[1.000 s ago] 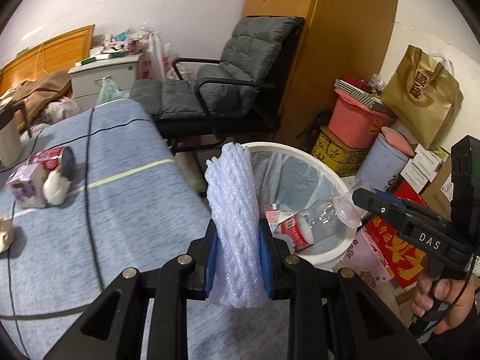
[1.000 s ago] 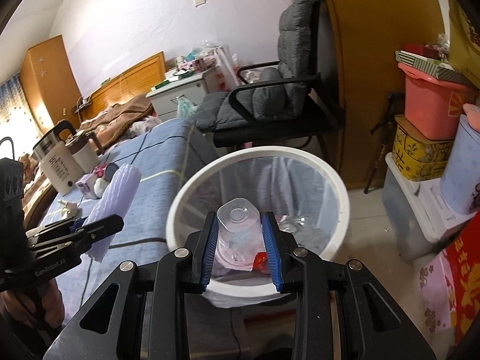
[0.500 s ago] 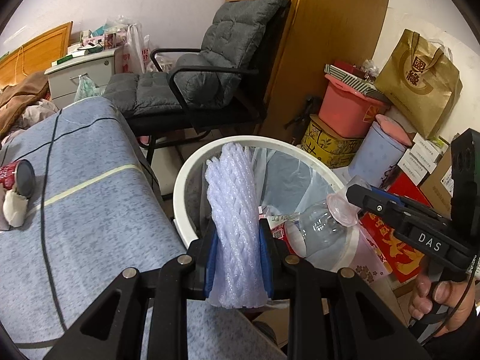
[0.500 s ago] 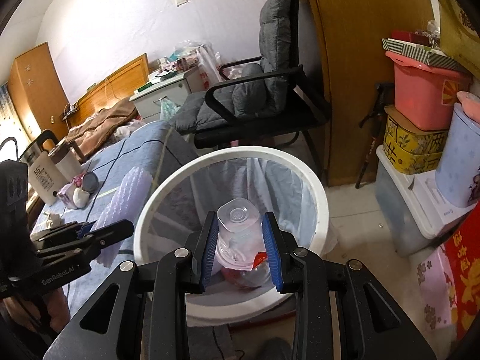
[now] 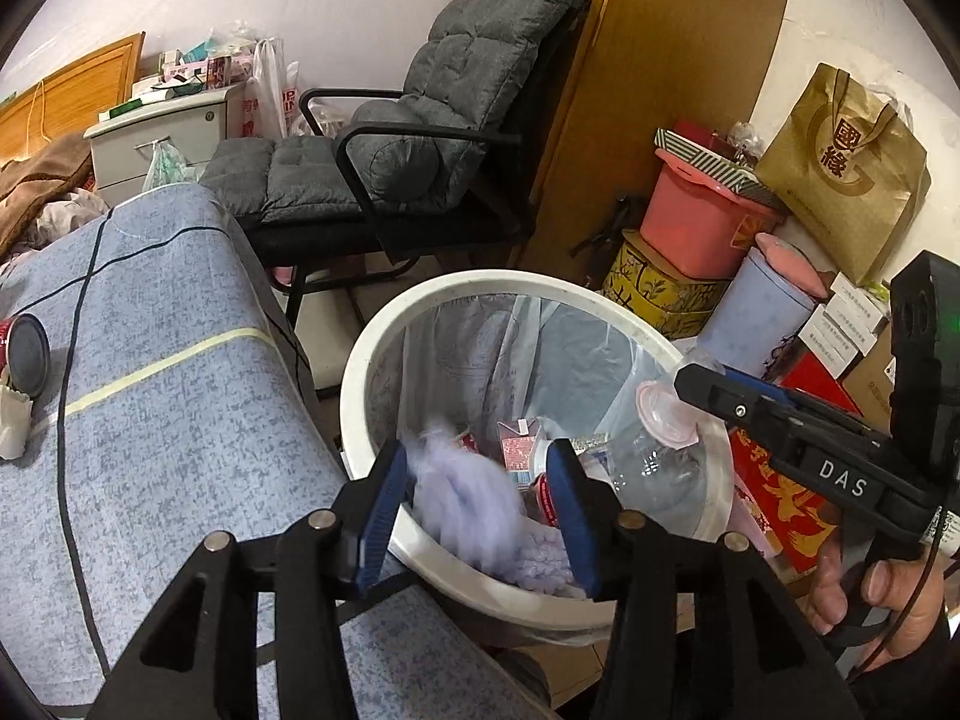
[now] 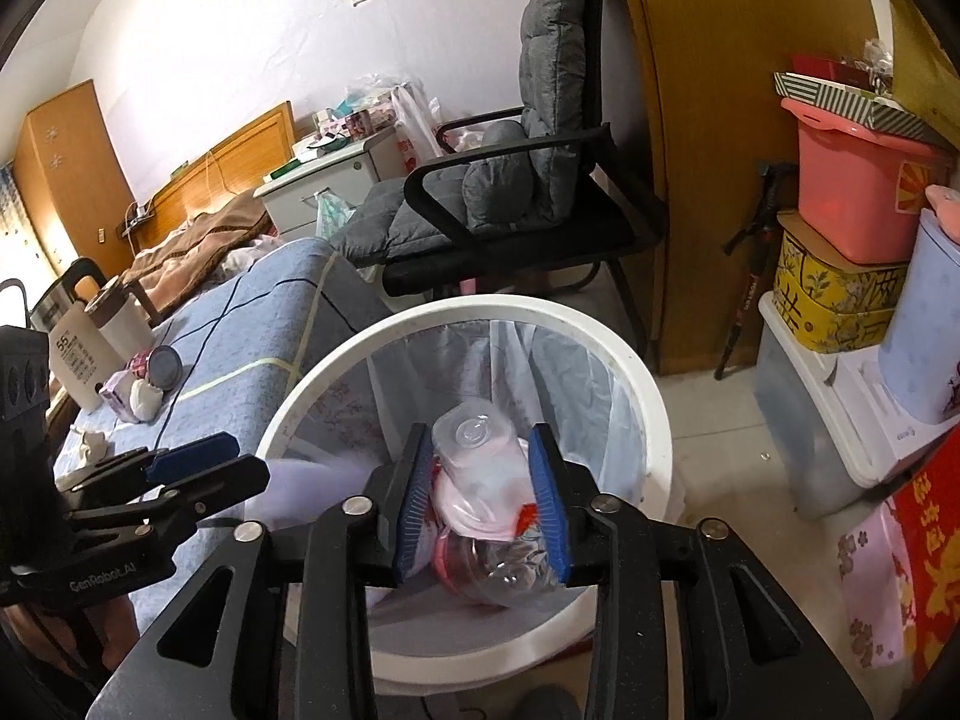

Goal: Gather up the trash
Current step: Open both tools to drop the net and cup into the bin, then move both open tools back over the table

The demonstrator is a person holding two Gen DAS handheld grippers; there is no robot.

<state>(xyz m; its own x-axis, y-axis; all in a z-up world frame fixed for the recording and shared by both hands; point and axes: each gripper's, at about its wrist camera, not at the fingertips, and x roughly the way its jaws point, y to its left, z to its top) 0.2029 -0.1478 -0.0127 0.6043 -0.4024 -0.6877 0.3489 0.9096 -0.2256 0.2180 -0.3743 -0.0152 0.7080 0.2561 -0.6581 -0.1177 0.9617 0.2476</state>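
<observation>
The pale lilac foam-net sleeve (image 5: 474, 504), blurred, drops free between the left gripper (image 5: 474, 498)'s just-opened, parted jaws into the white round lined trash bin (image 5: 384, 360). The right gripper (image 6: 483, 504), jaws just widening, loosely brackets a clear plastic bottle (image 6: 480, 480) over the bin, right of the blue-covered bench (image 5: 150, 420).

My left gripper (image 5: 474, 504) low centre of frame, jaws just opening wide, my right gripper (image 6: 483, 501) low centre, jaws just parting

A grey cushioned chair (image 5: 420, 138) stands beyond the tongs, with a pink bucket (image 5: 702, 222) to their right.
</observation>
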